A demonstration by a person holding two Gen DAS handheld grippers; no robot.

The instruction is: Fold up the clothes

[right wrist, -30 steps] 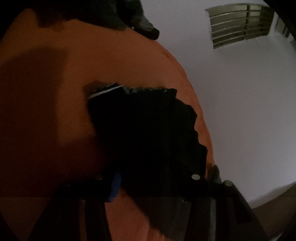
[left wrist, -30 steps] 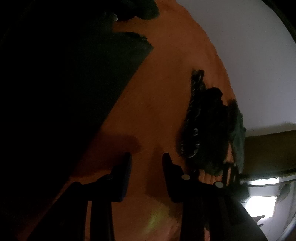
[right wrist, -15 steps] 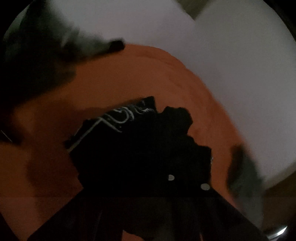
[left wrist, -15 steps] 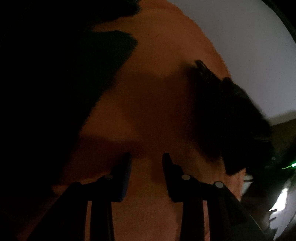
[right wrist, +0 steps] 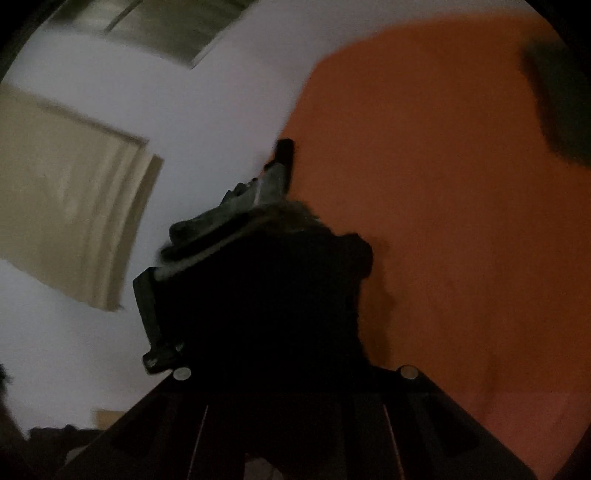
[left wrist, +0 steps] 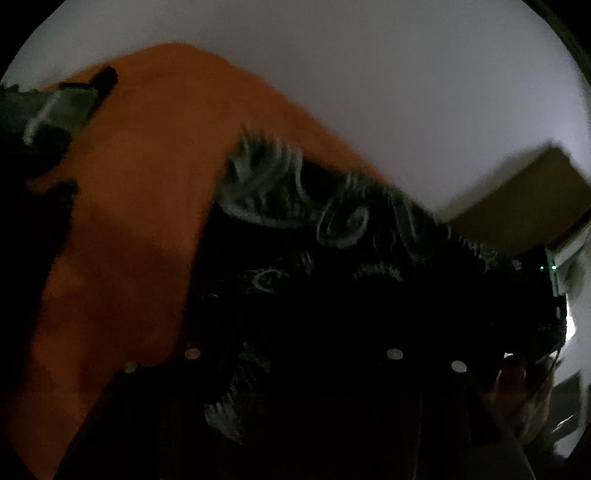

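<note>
The scene is dim. In the left wrist view a dark garment with a pale swirl pattern (left wrist: 332, 221) lies on the orange bed cover (left wrist: 129, 221) and covers my left gripper (left wrist: 291, 332); its fingers are hidden under the cloth. In the right wrist view a black garment (right wrist: 266, 288) bunches over my right gripper (right wrist: 291, 332) and hides its fingers. It appears held up off the orange cover (right wrist: 461, 221).
A grey-green garment (left wrist: 55, 110) lies at the far left of the bed. Another dark cloth (right wrist: 561, 103) sits at the upper right of the right wrist view. White wall (left wrist: 369, 74), a beige door (right wrist: 66, 184) and a window (right wrist: 159, 26) surround the bed.
The left gripper, open over bare cover before, has moved right into the patterned garment, which now hides its fingers. The right gripper has swung round with the black garment, away from the bed.
</note>
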